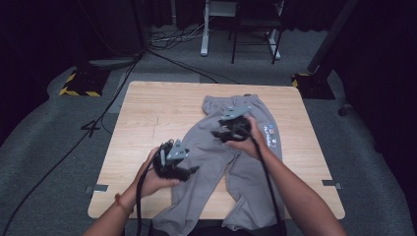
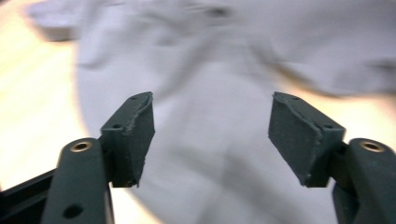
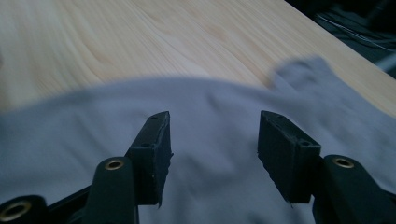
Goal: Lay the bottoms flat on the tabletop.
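Note:
Grey sweatpants [image 1: 223, 169] lie flat on the wooden table [image 1: 157, 118], waistband toward the far edge and both legs hanging over the near edge. A small coloured print [image 1: 270, 135] marks the right hip. My left gripper [image 1: 194, 170] hovers over the left leg near its outer edge, jaws apart, nothing between them. My right gripper [image 1: 216, 133] is above the upper part of the pants, below the waistband. In the left gripper view the left gripper [image 2: 212, 135] stands open over blurred grey cloth [image 2: 219, 70]. In the right gripper view the right gripper [image 3: 215, 144] is open above the fabric [image 3: 210, 107].
Bare wood [image 3: 140, 42] spreads left of the pants and beyond the waistband. Grey carpet [image 1: 44, 142] surrounds the table, with black cables [image 1: 98, 118] on the left. Stand bases with yellow-black tape [image 1: 78, 86] and a white desk frame [image 1: 206, 29] sit behind the far edge.

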A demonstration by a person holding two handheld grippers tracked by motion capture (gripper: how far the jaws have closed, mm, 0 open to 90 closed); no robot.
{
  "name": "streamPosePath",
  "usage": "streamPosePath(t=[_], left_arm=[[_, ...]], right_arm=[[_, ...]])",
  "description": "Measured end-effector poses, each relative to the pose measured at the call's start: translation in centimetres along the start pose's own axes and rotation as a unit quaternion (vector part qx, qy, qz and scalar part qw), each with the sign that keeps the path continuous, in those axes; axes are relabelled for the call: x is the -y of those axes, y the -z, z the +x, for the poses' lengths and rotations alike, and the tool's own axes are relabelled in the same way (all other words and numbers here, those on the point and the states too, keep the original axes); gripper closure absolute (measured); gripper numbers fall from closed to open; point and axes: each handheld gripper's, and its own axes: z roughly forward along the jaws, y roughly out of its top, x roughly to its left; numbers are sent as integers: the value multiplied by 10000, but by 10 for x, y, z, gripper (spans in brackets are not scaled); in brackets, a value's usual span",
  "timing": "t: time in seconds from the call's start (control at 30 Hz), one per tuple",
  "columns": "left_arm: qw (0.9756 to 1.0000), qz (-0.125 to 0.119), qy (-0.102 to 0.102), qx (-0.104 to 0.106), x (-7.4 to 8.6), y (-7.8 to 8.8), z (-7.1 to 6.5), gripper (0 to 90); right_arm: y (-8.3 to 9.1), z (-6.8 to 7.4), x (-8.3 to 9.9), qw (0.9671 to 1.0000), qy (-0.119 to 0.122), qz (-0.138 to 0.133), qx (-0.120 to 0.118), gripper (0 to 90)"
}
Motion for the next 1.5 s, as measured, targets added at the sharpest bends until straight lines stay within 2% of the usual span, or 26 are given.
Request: streamPosePath(t=[0.07, 0.13, 0.17, 0.2, 0.23, 0.27, 0.3, 0.33, 0.37, 0.4, 0.47, 0.57, 0.67, 0.77, 0.93, 1.03, 1.1, 1.2, 1.23, 1.27, 1.3, 1.37, 1.43, 1.47, 1.5], left_arm=[[9997, 198, 153, 2, -7, -24, 20, 350], [9991, 376, 189, 8, -14, -45, 34, 374], [9987, 447, 216, -127, -16, -55, 40, 375], [9987, 447, 216, -127, -16, -55, 40, 393], [9976, 574, 354, -140, -17, -70, 49, 415], [9969, 660, 329, -261, -16, -76, 52, 417], [9967, 709, 345, -194, -14, -80, 54, 456], [9960, 795, 392, -86, -11, -83, 56, 501], [9951, 914, 351, -154, -8, -86, 56, 501], [9951, 925, 279, -191, -4, -86, 55, 536], [9954, 887, 347, -52, 2, -81, 54, 596], [9952, 919, 327, 34, 11, -70, 49, 596], [9952, 964, 132, 113, 23, -54, 36, 597], [9958, 915, 96, -6, 38, -37, 22, 597], [9960, 834, 310, -76, 63, -12, 11, 592], [9952, 853, 462, -110, 74, 0, 7, 589], [9948, 881, 503, -35, 78, 5, 2, 588], [9934, 1039, 487, -19, 79, 11, -8, 556], [9928, 1125, 416, -30, 77, 12, -10, 514], [9927, 1160, 317, -135, 75, 11, -13, 449], [9936, 1083, 277, -165, 72, 10, -13, 385], [9960, 809, 379, -50, 62, 8, -8, 333], [9975, 602, 379, -53, 46, -2, 1, 275], [9980, 499, 385, -17, 38, -9, 7, 277], [9982, 367, 475, 64, 30, -17, 14, 278]], right_arm=[[19, -19, 26, 9992, 21, 239, 318, 446], [34, -38, 53, 9971, -122, 439, 612, 439], [40, -47, 66, 9960, -268, 536, 665, 439], [44, -56, 79, 9947, -373, 604, 750, 439], [47, -62, 91, 9933, -495, 668, 801, 439], [50, -68, 102, 9921, -616, 743, 801, 443], [51, -71, 110, 9909, -718, 803, 806, 444], [51, -72, 118, 9903, -718, 864, 821, 446], [51, -72, 125, 9896, -748, 932, 798, 447], [51, -71, 130, 9892, -773, 999, 748, 448], [50, -69, 139, 9879, -724, 1139, 757, 448], [53, -64, 147, 9884, -858, 1068, 653, 457], [58, -61, 152, 9876, -968, 1055, 644, 457], [65, -56, 158, 9879, -1024, 987, 623, 449], [77, -49, 170, 9874, -1155, 925, 566, 429], [86, -43, 176, 9871, -1175, 942, 553, 403], [92, -40, 181, 9868, -1214, 942, 504, 389], [100, -35, 187, 9863, -1257, 964, 454, 363], [102, -33, 188, 9868, -1214, 975, 448, 359], [104, -31, 188, 9869, -1165, 1013, 463, 356], [105, -30, 188, 9870, -1108, 1049, 500, 352], [105, -32, 183, 9887, -1025, 1020, 406, 355], [104, -37, 172, 9907, -973, 793, 521, 366], [102, -41, 165, 9919, -975, 659, 482, 368], [97, -46, 158, 9927, -964, 573, 450, 371]])
